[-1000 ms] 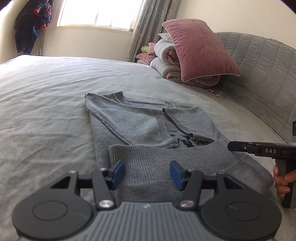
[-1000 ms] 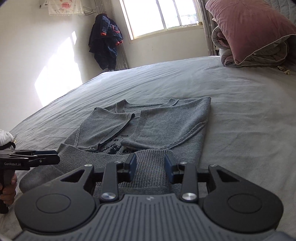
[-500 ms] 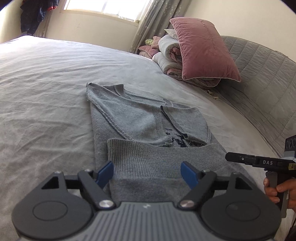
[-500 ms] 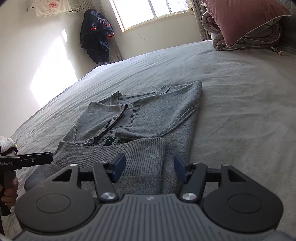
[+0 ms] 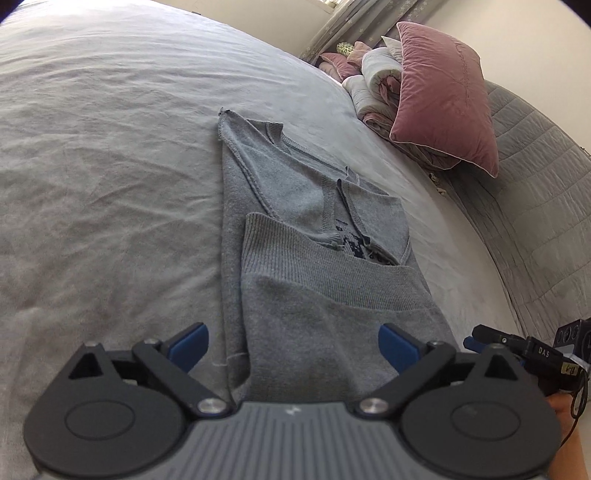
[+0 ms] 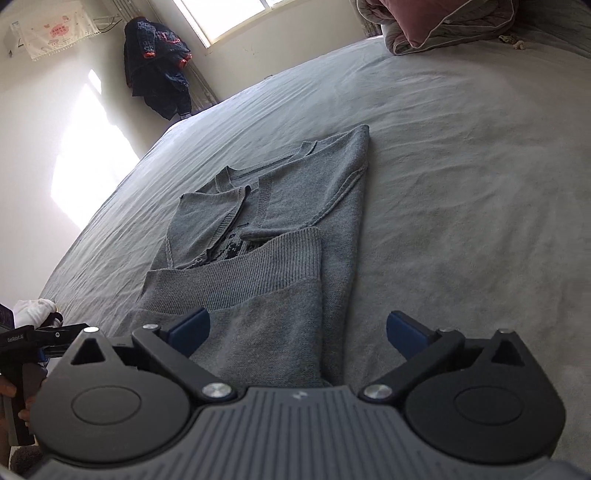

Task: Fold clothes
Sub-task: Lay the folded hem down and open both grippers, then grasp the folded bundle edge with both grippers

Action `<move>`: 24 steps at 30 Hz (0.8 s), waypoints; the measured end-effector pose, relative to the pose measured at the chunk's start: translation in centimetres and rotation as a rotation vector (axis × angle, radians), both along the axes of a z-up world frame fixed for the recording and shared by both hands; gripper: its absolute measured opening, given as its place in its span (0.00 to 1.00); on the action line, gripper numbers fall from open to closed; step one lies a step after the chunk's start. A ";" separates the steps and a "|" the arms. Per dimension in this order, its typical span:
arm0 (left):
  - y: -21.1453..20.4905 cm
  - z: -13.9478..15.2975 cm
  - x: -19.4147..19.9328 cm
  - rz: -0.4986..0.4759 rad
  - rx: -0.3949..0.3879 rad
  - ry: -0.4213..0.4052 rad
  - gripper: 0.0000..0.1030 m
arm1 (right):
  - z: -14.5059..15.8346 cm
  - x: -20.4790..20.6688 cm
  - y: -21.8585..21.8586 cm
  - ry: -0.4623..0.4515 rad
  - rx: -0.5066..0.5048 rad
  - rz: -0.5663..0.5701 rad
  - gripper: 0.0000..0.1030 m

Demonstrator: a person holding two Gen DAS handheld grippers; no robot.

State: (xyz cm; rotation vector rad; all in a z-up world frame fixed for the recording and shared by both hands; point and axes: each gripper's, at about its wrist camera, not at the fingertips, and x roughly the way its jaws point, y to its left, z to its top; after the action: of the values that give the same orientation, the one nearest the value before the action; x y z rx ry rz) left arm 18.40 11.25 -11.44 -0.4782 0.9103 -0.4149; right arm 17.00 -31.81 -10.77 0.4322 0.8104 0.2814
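From the left wrist, the left tongs point(image 5: 293, 345) are seen spread wide, nothing pinched, with the near fold of the grey sweater point(image 5: 314, 236) between the blue pads. The sweater is laid flat on the grey bed point(image 5: 110, 147), sleeves folded in, ribbed hem turned up over the body. A pink pillow point(image 5: 443, 99) on rolled quilts and a quilted headboard point(image 5: 535, 192) are shown only here.

From the right wrist, the right tongs point(image 6: 297, 332) are likewise spread and empty over the sweater's near right edge. Dark clothes point(image 6: 159, 66) hung by the window point(image 6: 236, 14) are caught only here.
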 end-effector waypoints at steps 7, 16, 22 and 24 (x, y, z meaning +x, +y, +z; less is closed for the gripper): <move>2.1 -2.3 -0.2 0.004 -0.183 0.131 0.96 | -2.0 -0.5 -3.7 0.184 0.267 -0.034 1.00; 3.6 -5.8 -0.8 0.040 -0.385 0.143 0.80 | -4.5 -0.5 -5.9 0.223 0.502 -0.014 0.98; 2.8 -6.9 -0.8 0.060 -0.434 0.132 0.59 | -5.2 0.9 -4.4 0.257 0.573 0.034 0.76; 2.4 -7.1 -0.8 0.068 -0.440 0.138 0.51 | -4.9 1.3 -4.0 0.244 0.569 0.038 0.76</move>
State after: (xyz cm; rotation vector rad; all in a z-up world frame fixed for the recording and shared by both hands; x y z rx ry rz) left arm 17.57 13.62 -18.57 -0.9472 0.9336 -0.5268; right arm 18.27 -35.81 -15.68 0.9995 0.9743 0.5040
